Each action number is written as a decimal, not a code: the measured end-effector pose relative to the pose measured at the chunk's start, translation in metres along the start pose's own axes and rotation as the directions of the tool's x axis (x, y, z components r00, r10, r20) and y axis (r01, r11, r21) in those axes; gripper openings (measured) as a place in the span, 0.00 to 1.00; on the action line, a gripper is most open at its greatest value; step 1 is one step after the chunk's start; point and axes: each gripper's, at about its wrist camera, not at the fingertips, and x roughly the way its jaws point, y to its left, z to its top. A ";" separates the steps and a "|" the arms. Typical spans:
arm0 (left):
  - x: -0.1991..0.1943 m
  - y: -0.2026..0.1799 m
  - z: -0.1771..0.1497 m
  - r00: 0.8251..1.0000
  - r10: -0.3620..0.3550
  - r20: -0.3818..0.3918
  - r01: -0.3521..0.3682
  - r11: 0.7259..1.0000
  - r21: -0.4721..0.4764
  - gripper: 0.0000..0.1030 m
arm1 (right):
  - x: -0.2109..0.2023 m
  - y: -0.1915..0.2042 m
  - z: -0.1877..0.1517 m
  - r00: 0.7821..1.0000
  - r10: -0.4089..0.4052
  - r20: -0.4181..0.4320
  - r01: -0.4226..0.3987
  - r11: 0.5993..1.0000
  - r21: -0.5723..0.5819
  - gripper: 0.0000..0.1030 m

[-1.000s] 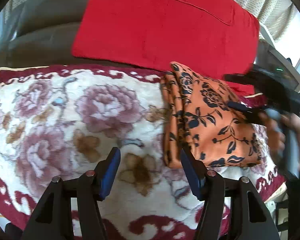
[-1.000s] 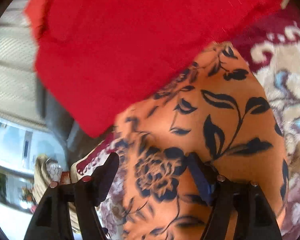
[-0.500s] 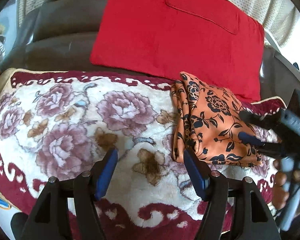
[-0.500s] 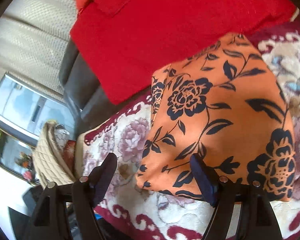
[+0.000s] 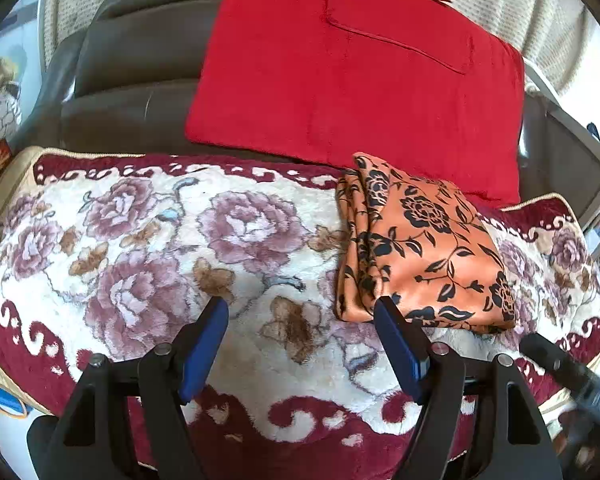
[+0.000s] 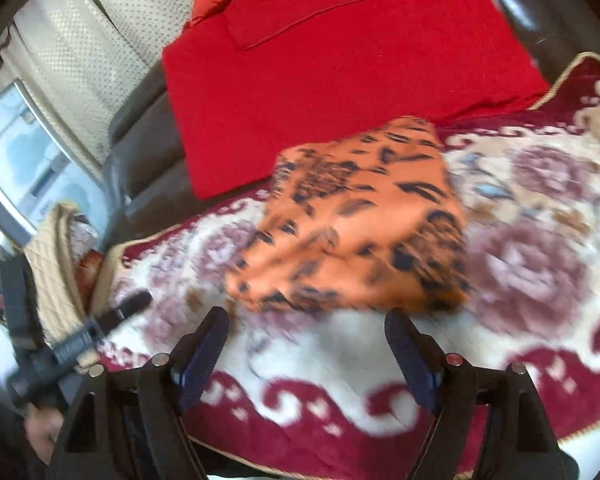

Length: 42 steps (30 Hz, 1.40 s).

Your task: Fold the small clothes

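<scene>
Cloth (image 5: 424, 248) is lying folded on my blanket (image 5: 140, 240); left gripper (image 5: 300, 336) is opening, holding nothing; right gripper (image 6: 306, 344) is sitting released too.

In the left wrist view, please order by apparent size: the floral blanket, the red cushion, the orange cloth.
1. Floral blanket, largest.
2. Red cushion; it lies farther away, so this is unsure.
3. Orange cloth, smallest.

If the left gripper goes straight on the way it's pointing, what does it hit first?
Probably the floral blanket: the left gripper, jaws opening and empty, aims at bare blanket just left of the folded orange cloth. Depth is unclear.
</scene>
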 end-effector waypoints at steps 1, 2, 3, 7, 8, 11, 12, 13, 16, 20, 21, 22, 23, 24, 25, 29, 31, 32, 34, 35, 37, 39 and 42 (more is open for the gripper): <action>-0.001 -0.004 0.000 1.000 0.003 0.004 -0.003 1.000 0.013 0.74 | -0.006 0.000 -0.004 0.999 -0.035 0.013 0.035 0.999 -0.016 0.81; -0.001 -0.008 0.000 1.000 0.012 0.005 -0.012 1.000 0.022 0.75 | -0.011 0.000 -0.008 0.997 -0.078 0.025 0.079 0.996 -0.035 0.81; -0.002 -0.011 -0.001 1.000 0.022 0.006 -0.022 0.999 0.027 0.77 | -0.014 0.003 -0.011 0.993 -0.110 0.036 0.112 0.993 -0.048 0.81; -0.008 -0.024 0.000 0.998 0.036 0.042 -0.038 0.998 0.045 0.81 | -0.018 0.011 -0.012 0.972 -0.219 0.082 0.227 0.968 -0.110 0.88; -0.009 -0.026 0.000 0.999 0.032 0.041 -0.033 0.998 0.044 0.82 | -0.019 0.013 -0.010 0.964 -0.251 0.092 0.261 0.957 -0.128 0.91; -0.010 -0.032 -0.001 0.999 0.014 0.035 -0.016 0.999 0.051 0.85 | -0.020 0.015 -0.005 0.956 -0.269 0.116 0.284 0.949 -0.138 0.91; -0.011 -0.034 -0.001 0.999 0.017 0.037 -0.019 0.998 0.058 0.85 | -0.021 0.016 -0.004 0.954 -0.273 0.119 0.288 0.948 -0.134 0.91; -0.011 -0.037 -0.001 0.999 0.023 0.043 -0.026 0.997 0.070 0.86 | -0.021 0.016 -0.003 0.953 -0.277 0.125 0.293 0.947 -0.133 0.91; -0.013 -0.045 0.000 0.998 0.029 0.053 -0.034 0.995 0.099 0.87 | -0.019 0.018 0.000 0.949 -0.287 0.129 0.305 0.941 -0.146 0.91; -0.015 -0.049 0.002 0.998 0.026 0.063 -0.033 0.994 0.108 0.87 | -0.019 0.020 0.001 0.943 -0.306 0.128 0.324 0.933 -0.159 0.91; -0.014 -0.050 0.002 0.998 0.026 0.062 -0.033 0.993 0.110 0.87 | -0.019 0.020 0.002 0.941 -0.311 0.131 0.330 0.930 -0.161 0.91; -0.013 -0.052 0.003 0.998 0.025 0.061 -0.032 0.993 0.113 0.87 | -0.019 0.021 0.003 0.941 -0.312 0.134 0.331 0.930 -0.162 0.92; -0.013 -0.052 0.003 0.998 0.025 0.061 -0.032 0.993 0.115 0.87 | -0.019 0.021 0.004 0.940 -0.313 0.136 0.333 0.929 -0.162 0.91; -0.012 -0.053 0.003 0.998 0.023 0.062 -0.030 0.993 0.117 0.87 | -0.019 0.021 0.005 0.939 -0.315 0.137 0.335 0.928 -0.163 0.91; -0.012 -0.053 0.003 0.998 0.022 0.063 -0.029 0.992 0.119 0.87 | -0.019 0.022 0.006 0.938 -0.318 0.141 0.339 0.926 -0.167 0.91; -0.010 -0.057 0.005 0.997 0.023 0.067 -0.032 0.991 0.132 0.87 | -0.017 0.024 0.008 0.936 -0.321 0.144 0.344 0.922 -0.177 0.92; -0.009 -0.058 0.006 0.997 0.022 0.068 -0.032 0.990 0.136 0.87 | -0.015 0.025 0.009 0.936 -0.322 0.144 0.344 0.921 -0.181 0.91; -0.008 -0.059 0.006 0.998 0.021 0.066 -0.030 0.990 0.137 0.87 | -0.014 0.025 0.010 0.936 -0.321 0.143 0.344 0.921 -0.184 0.92; -0.005 -0.061 0.007 0.998 0.018 0.061 -0.026 0.989 0.143 0.87 | -0.013 0.025 0.012 0.935 -0.324 0.145 0.348 0.919 -0.187 0.92; -0.004 -0.062 0.008 0.998 0.018 0.061 -0.027 0.989 0.146 0.87 | -0.012 0.025 0.013 0.934 -0.326 0.146 0.350 0.918 -0.187 0.91; -0.001 -0.064 0.009 0.998 0.016 0.062 -0.026 0.988 0.153 0.88 | -0.011 0.024 0.015 0.934 -0.326 0.145 0.349 0.917 -0.191 0.92; 0.001 -0.066 0.011 0.998 0.005 0.063 -0.015 0.988 0.155 0.91 | -0.009 0.023 0.017 0.934 -0.327 0.144 0.351 0.916 -0.193 0.92; 0.002 -0.069 0.013 0.997 -0.014 0.077 0.002 0.987 0.159 0.92 | -0.007 0.020 0.021 0.935 -0.327 0.141 0.350 0.917 -0.192 0.92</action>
